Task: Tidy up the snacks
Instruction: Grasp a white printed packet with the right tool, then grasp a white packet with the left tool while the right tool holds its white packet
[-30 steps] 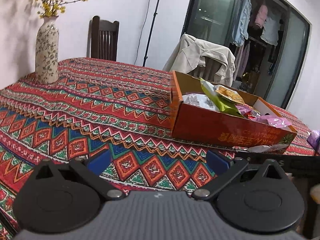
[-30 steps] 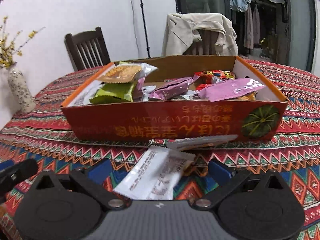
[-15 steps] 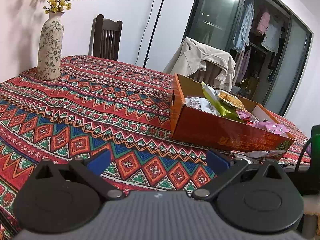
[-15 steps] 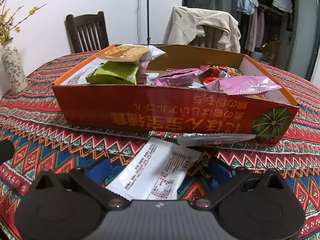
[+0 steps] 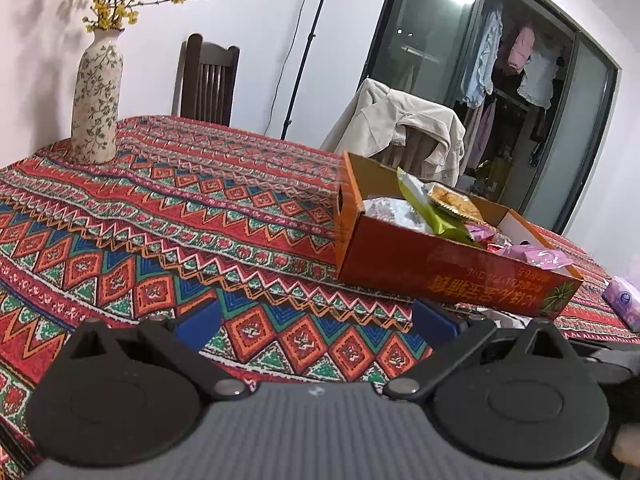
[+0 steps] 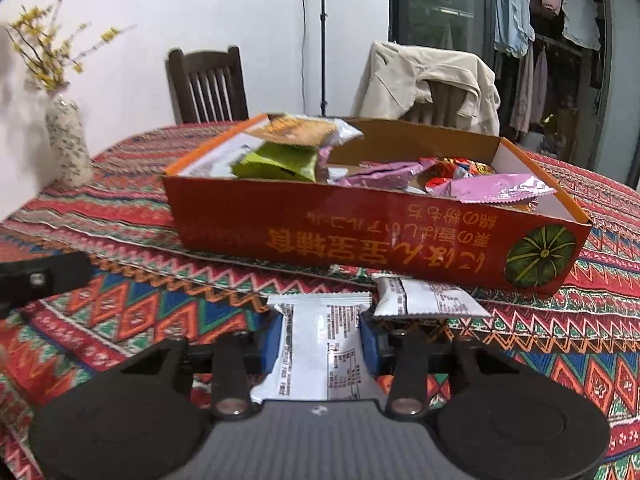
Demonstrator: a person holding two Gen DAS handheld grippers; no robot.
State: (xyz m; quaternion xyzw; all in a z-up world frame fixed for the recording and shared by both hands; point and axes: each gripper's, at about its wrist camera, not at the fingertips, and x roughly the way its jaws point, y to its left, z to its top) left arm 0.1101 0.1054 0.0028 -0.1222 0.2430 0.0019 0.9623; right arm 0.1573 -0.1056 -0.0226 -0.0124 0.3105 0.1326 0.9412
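Observation:
An orange cardboard box (image 6: 360,232) holds several snack packets, green, pink and red. It sits on the patterned tablecloth and also shows at the right of the left wrist view (image 5: 440,272). In front of the box lies a white snack packet (image 6: 320,320). My right gripper (image 6: 320,346) is closing on it, and its blue pads (image 6: 270,344) touch the packet's two side edges. A second white packet (image 6: 424,300) lies just right of it, against the box. My left gripper (image 5: 316,320) stands open over bare cloth, left of the box.
A flowered vase (image 5: 96,100) stands at the table's far left. Behind the table are a dark wooden chair (image 5: 206,80) and a chair draped with a beige jacket (image 5: 400,128). A purple tissue pack (image 5: 622,300) lies right of the box.
My right gripper's jaws have come together from wide open onto the white packet, and it has shifted sideways along the box front. The left gripper has stayed in place.

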